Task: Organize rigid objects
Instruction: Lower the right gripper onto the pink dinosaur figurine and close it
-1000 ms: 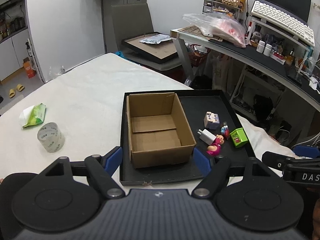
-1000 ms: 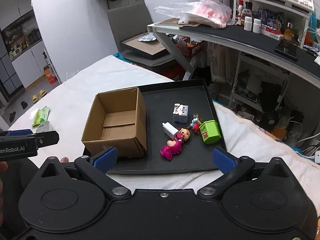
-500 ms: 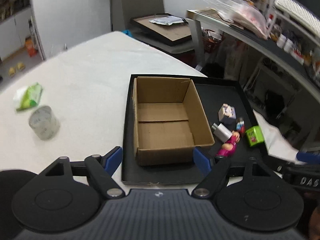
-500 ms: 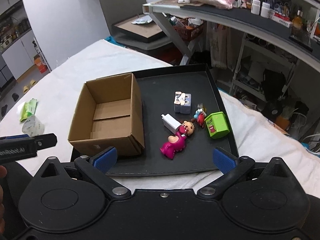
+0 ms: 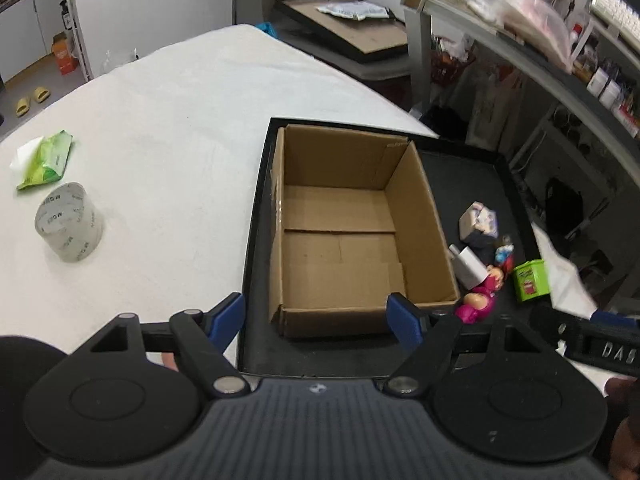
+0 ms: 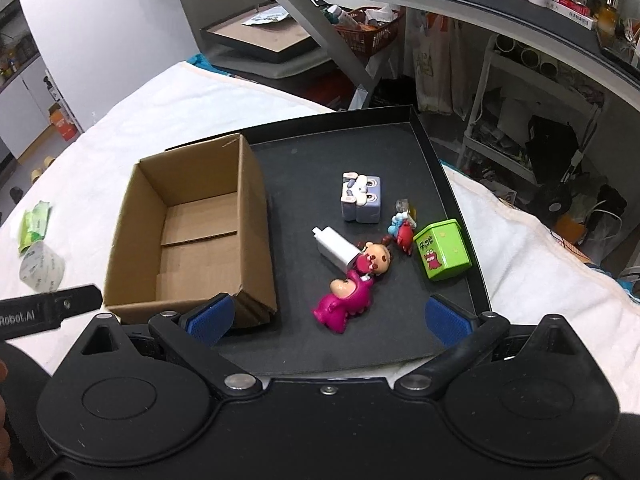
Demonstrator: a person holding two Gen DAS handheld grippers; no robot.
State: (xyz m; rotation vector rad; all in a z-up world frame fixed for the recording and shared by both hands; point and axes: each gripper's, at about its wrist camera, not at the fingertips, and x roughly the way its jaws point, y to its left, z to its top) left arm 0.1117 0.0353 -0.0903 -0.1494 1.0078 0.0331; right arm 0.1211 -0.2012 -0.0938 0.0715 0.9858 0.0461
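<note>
We hover over the black tray (image 6: 456, 216): cardboard box (image 6: 192, 236) empty, toys beside it. Both the left gripper (image 5: 318, 318) and right gripper (image 6: 328, 318) are spread wide, holding nothing. Approach step, we judge; next the right must drop onto the pink figure (image 6: 344, 300).

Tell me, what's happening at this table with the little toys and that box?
A person holds a hand-held gripper in each hand, the left and the right, both open and empty, above a black tray. An empty cardboard box sits on the tray's left side. Beside it lie a pink figure, a white charger, a green box and a lilac cube. Nothing is sorted yet.
</note>
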